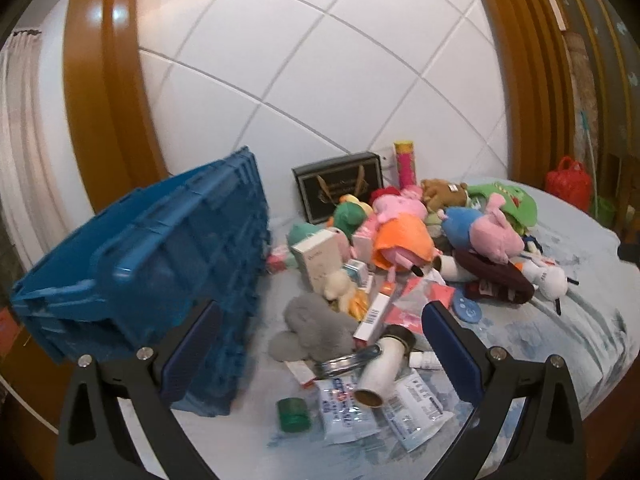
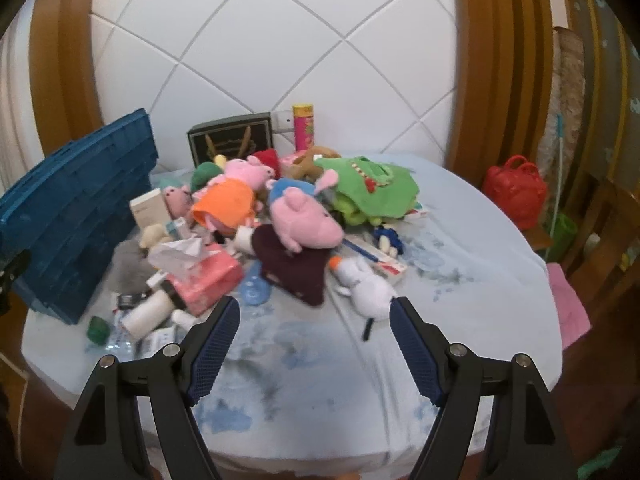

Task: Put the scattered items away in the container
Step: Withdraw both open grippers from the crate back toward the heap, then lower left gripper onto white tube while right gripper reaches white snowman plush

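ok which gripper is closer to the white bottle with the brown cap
Left. The left gripper is open right over the white bottle, which lies between its fingers. The right gripper is open over bare cloth, with the bottle off to its left.

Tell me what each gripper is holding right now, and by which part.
Nothing is held. The left gripper and the right gripper are both open, with no item between their fingers, above the cluttered table.
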The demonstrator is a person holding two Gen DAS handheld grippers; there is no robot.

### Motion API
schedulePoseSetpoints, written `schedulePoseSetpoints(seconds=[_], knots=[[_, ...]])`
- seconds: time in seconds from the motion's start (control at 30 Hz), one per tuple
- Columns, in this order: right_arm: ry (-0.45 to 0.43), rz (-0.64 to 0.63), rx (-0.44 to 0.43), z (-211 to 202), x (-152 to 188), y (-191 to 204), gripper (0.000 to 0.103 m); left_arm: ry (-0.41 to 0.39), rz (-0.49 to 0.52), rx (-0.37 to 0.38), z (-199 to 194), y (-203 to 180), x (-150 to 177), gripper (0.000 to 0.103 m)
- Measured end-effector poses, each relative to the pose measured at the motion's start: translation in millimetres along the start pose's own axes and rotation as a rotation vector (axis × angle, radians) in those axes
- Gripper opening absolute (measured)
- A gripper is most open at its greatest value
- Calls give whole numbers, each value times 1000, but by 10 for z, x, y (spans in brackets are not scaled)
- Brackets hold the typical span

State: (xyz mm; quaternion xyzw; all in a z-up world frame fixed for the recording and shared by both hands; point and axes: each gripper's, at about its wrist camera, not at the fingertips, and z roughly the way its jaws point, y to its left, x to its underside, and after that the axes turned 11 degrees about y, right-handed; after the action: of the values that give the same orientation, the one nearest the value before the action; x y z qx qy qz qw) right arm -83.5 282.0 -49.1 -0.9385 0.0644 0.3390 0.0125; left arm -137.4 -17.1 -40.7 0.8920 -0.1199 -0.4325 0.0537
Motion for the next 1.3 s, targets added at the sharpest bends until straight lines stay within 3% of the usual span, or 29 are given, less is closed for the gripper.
schedulePoseSetpoints(seconds=[0.2, 0.4, 0.63, 0.8, 0.9, 1.03, 1.3], knots=[[23, -35, -6, 284, -151, -298, 78, 34, 3, 30, 328, -330, 26, 102], [48, -81, -22, 549, -234, -441, 78, 51, 30, 87, 503, -501, 251, 102], [107, -82, -35, 863, -227, -363, 78, 120, 62, 175, 889, -503, 565, 102], [138, -79, -38, 1015, -160, -211, 78, 142, 140, 236, 1205, -517, 633, 102], [155, -53, -43, 1091, -126, -177, 78, 197, 177, 299, 1440, -512, 640, 102], [173, -28, -24, 1188, -89, -172, 78, 260, 208, 359, 1732, -497, 655, 90], [208, 28, 3, 1368, -106, -255, 78, 334, 217, 387, 2054, -443, 698, 90]])
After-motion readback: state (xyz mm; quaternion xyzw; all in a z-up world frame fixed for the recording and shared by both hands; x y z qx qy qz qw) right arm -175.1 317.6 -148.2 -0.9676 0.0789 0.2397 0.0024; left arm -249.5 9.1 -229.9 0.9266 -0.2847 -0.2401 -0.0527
